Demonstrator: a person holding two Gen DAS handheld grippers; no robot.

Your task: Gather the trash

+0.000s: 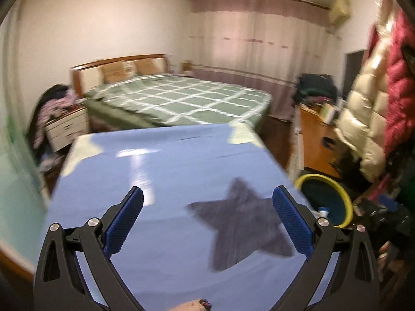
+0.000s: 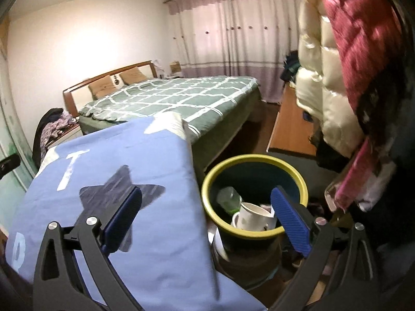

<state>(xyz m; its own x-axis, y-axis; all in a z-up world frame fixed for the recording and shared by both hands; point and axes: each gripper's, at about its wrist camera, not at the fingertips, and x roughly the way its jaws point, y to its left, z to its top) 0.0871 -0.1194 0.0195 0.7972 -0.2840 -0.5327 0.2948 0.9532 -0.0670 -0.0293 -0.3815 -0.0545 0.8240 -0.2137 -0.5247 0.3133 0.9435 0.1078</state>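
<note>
Left hand-held gripper [image 1: 207, 207]: we see its blue pads spread wide with nothing between them, over the blue cloth with a dark star [image 1: 241, 223].
Right hand-held gripper [image 2: 206, 208]: we see its fingers wide apart and empty, the left finger over the blue cloth [image 2: 116, 207], the right finger over the bin's rim.
Trash bin [image 2: 298, 181]: yellow-rimmed, just ahead of and below the right hand-held gripper; beside the left one's right finger.
Trash: a white cup [image 2: 255, 217] and a clear crumpled bottle [image 2: 228, 198] lie inside the bin.
Edges and room: the bench's right edge runs just beside the bin; open cloth ahead of the left hand-held gripper.
Hard to make out: the left view is blurred; a tan thing at its bottom edge is cut off.
Around: hanging padded coats [image 2: 337, 77] crowd the right side; a bed [image 2: 181, 96] lies beyond the bench.
</note>
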